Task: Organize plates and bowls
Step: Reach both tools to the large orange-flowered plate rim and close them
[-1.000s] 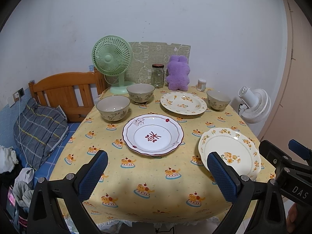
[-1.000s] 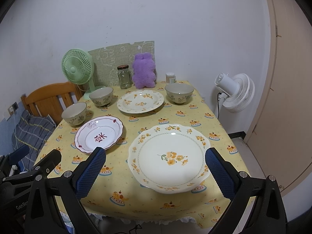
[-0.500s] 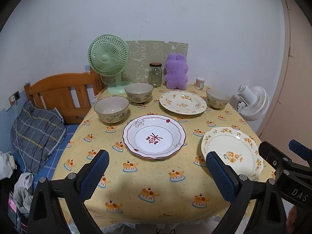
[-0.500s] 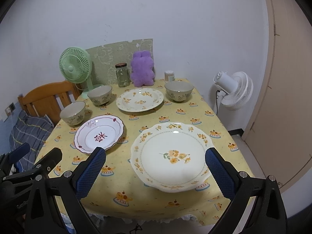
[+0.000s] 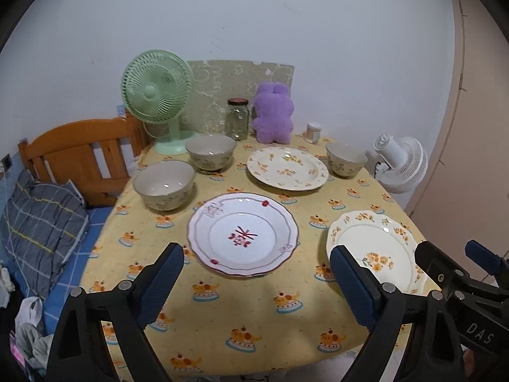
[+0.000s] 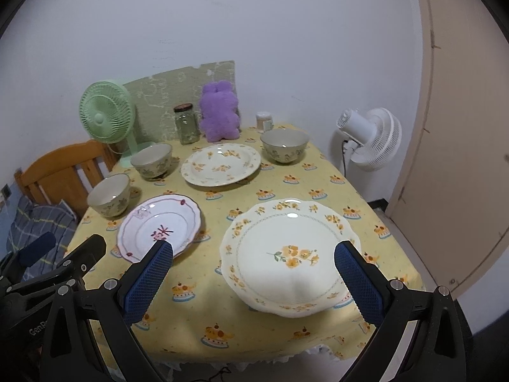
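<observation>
Hovering over near table edge, both grippers empty. Left gripper [image 5: 256, 273]: jaws wide but closing, nothing betw. them; red-motif plate [image 5: 242, 234] sits just beyond, at 12 o'clock in left wrist view. Right gripper [image 6: 253, 262]: jaws spread, released, framing near rim of big yellow-flower plate [image 6: 288, 254], no contact seen.

Layout on table [image 5: 197, 315], left wrist view: second flower plate [image 5: 287, 168] at 1 o'clock, far; two bowls at 10–11 o'clock [image 5: 164, 185] [image 5: 210, 152]; third bowl [image 5: 346, 159] at 2 o'clock. All separate, nothing stacked yet.

Handling, judged: glazed ceramic, so stiff, fairly heavy, slick, chips if knocked. Plates lie flat on cloth; best hold is across rim at near edge, one pad under lip, one on top. Scalloped rims may seat pads unevenly. Bowls: pinch wall over rim. Set down gently when stacking; glaze on glaze slides.
</observation>
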`<state>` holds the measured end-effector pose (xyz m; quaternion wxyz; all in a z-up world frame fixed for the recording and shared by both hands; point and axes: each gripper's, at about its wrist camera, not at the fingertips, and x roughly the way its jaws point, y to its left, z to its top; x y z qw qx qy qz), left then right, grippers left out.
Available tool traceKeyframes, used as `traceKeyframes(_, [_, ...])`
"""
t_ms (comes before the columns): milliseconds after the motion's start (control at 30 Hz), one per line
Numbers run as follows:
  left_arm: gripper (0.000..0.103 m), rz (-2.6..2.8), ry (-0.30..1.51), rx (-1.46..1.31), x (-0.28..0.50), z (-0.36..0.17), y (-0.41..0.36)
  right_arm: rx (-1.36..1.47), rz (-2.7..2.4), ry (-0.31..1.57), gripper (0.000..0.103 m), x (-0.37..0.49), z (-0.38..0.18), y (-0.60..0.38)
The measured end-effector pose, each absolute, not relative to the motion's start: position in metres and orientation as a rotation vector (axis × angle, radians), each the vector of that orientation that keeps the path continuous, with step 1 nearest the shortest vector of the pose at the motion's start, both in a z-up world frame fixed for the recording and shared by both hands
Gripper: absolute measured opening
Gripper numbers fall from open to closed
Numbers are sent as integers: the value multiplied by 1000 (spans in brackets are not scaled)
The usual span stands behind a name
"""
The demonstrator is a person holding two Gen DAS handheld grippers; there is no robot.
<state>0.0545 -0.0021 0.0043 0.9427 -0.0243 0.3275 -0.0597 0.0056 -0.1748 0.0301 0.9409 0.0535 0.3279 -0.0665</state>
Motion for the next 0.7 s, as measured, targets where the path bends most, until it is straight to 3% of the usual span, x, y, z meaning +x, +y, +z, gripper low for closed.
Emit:
traceKeyframes(433, [87,-163,775,-22,104,-26,-60,124,-201,771,97,55,0,-231])
traceKeyframes(533, [87,-165,805,-19,118,-35,-79,119,-174,821,88,75,-14,-250])
traceKeyframes(700, [82,-153,868,-14,141,-53,-111,81,-151,871,82,105,-33,-275])
